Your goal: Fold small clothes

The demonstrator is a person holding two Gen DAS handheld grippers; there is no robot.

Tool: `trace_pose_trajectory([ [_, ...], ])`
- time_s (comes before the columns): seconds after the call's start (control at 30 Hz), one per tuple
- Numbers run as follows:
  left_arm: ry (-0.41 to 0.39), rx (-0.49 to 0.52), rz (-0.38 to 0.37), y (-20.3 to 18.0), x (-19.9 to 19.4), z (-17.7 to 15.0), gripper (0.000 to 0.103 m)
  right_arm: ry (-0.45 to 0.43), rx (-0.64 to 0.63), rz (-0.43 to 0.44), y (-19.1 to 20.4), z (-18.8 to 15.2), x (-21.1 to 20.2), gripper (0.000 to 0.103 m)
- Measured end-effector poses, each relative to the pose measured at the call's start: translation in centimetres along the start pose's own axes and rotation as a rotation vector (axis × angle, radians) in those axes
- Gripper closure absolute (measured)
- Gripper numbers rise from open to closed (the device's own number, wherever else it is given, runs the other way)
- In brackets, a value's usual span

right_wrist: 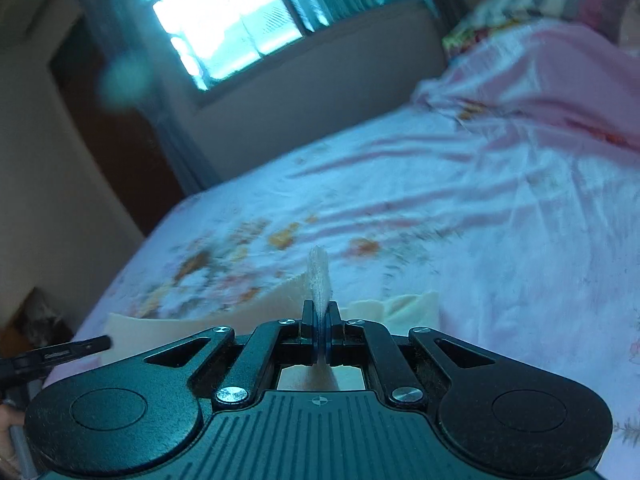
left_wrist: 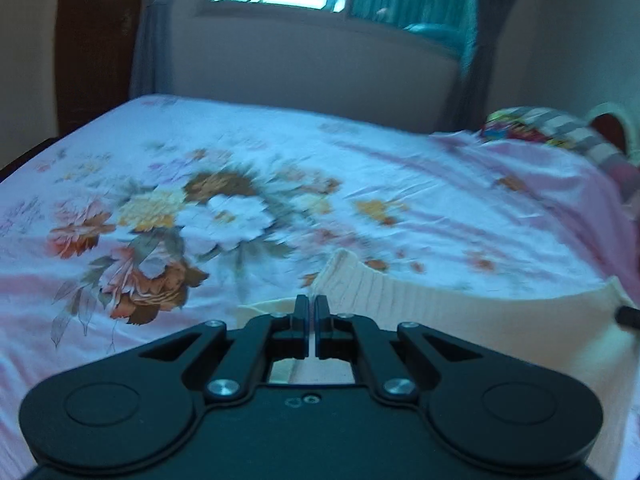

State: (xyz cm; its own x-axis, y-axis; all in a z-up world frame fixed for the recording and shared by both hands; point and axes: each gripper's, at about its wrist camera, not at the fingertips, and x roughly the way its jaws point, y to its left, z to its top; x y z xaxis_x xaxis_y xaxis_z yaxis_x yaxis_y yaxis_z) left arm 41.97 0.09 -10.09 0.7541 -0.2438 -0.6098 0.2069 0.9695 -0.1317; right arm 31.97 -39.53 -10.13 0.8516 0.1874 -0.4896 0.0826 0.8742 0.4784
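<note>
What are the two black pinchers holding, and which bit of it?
Both tools are shut on the cream knitted garment. The right tool pinches an edge that sticks up between its fingers. The left tool grips another edge; which part exactly cannot be told.

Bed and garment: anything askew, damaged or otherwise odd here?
Nothing stands out. The cream garment lies on the floral sheet, one edge pinched in the shut right gripper and another in the shut left gripper. The sheet is merely wrinkled.
</note>
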Motion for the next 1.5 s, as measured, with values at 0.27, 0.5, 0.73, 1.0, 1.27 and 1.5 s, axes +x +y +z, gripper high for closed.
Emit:
trace_pose_trajectory([
  [0.27,0.156,0.087,0.180,-0.1,6.3,-3.4,0.080,0.186,-0.073,-0.236,-2.1,-2.9,8.6,0.100],
  [0.5,0.100,0.172,0.107,-1.5,0.2,-5.5,0.054,0.105,-0.086,-0.114,1.1,-4.0,2.9,0.100],
  [0.73,0.189,0.176,0.154,-2.5,0.5,-10.7,0.041,0.260,-0.168,-0.231,1.8,-9.7,5.1,0.099],
  [1.0,0.207,0.150,0.126,-3.0,-2.5,-12.5,0.032,0.270,-0.185,-0.162,4.0,-12.8,1.4,0.079],
  [1.27,0.198,0.165,0.142,-3.5,-4.6,-13.2,0.032,0.199,-0.182,-0.127,5.7,-13.2,-1.2,0.070],
  [1.5,0.215,0.144,0.163,-3.3,-5.3,-13.9,0.031,0.275,-0.231,-0.175,5.5,-15.3,-1.1,0.047],
])
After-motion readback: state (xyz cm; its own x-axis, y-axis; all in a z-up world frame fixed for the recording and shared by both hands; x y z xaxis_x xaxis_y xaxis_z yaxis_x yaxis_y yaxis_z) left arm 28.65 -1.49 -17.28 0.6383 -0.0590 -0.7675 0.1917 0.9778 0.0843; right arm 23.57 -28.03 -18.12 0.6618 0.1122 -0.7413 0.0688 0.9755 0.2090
